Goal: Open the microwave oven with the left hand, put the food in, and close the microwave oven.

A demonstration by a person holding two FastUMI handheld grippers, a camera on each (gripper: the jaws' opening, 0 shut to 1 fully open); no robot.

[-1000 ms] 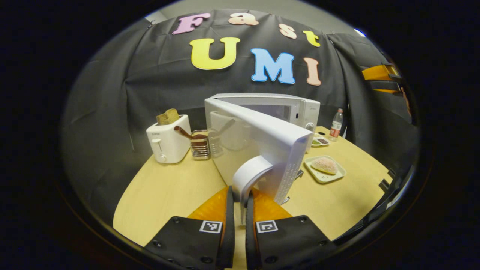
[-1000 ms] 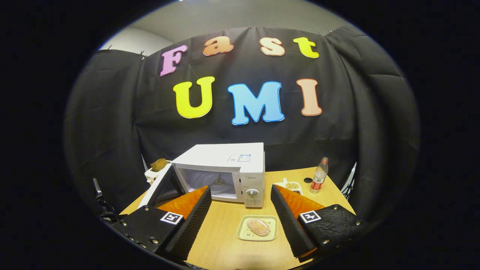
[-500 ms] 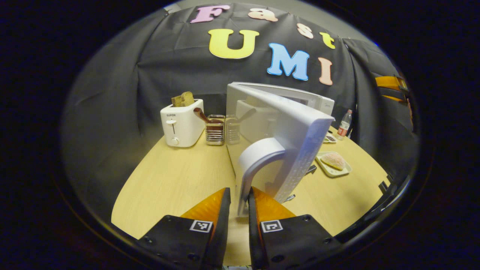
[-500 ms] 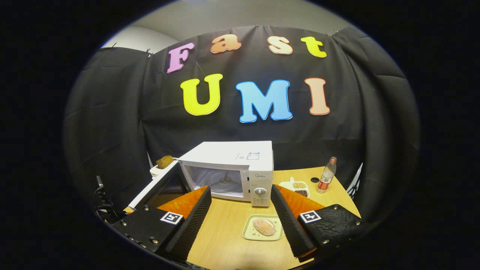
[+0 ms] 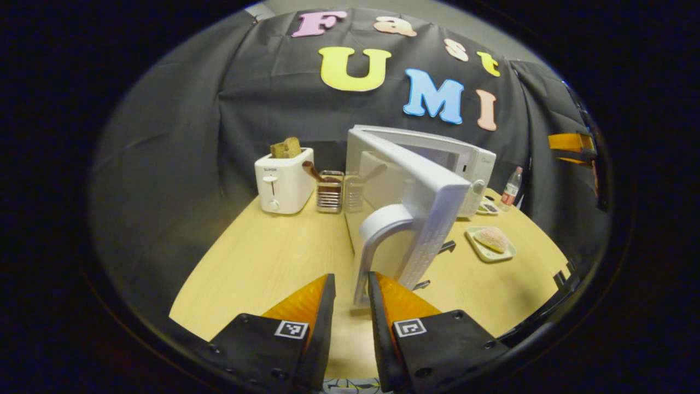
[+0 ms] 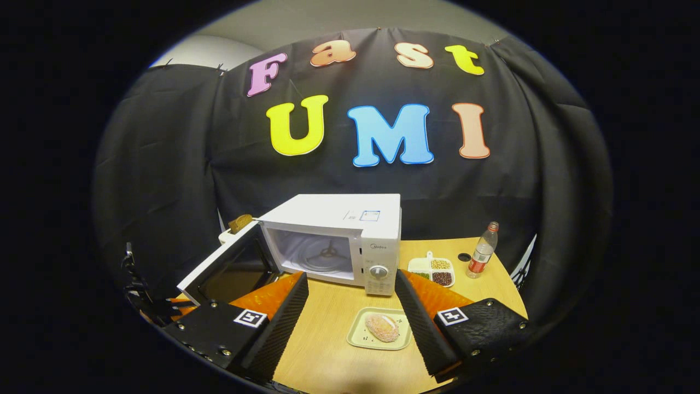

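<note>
left gripper [image 5: 350, 306]: fingers flank white curved door handle [image 5: 377, 241], contact unclear | right gripper [image 6: 350, 312]: spread wide above pale-green plate of food [image 6: 380, 328] | tip: swing white microwave door [image 6: 227, 268] fully clear before loading.

A: Where does the microwave [image 6: 339, 238] stand?
B: At the back of the counter [image 6: 328, 350], in the right gripper view. Its door [image 6: 224, 268] swings out to the left, and the turntable [image 6: 326, 255] sits inside the cavity.
A: And the food?
B: On a plate [image 6: 379, 335] in front of the microwave, below its control panel. Right of the microwave lies a divided tray [image 6: 432, 271], then a bottle [image 6: 481, 257] further right.
A: What's on the other side?
B: In the left gripper view, a toaster [image 5: 284, 180] with bread [image 5: 285, 148] in it stands left of a wire rack [image 5: 330, 191], which is just beside the microwave. The door handle [image 5: 377, 241] sits between the left gripper [image 5: 351, 306] jaws.
</note>
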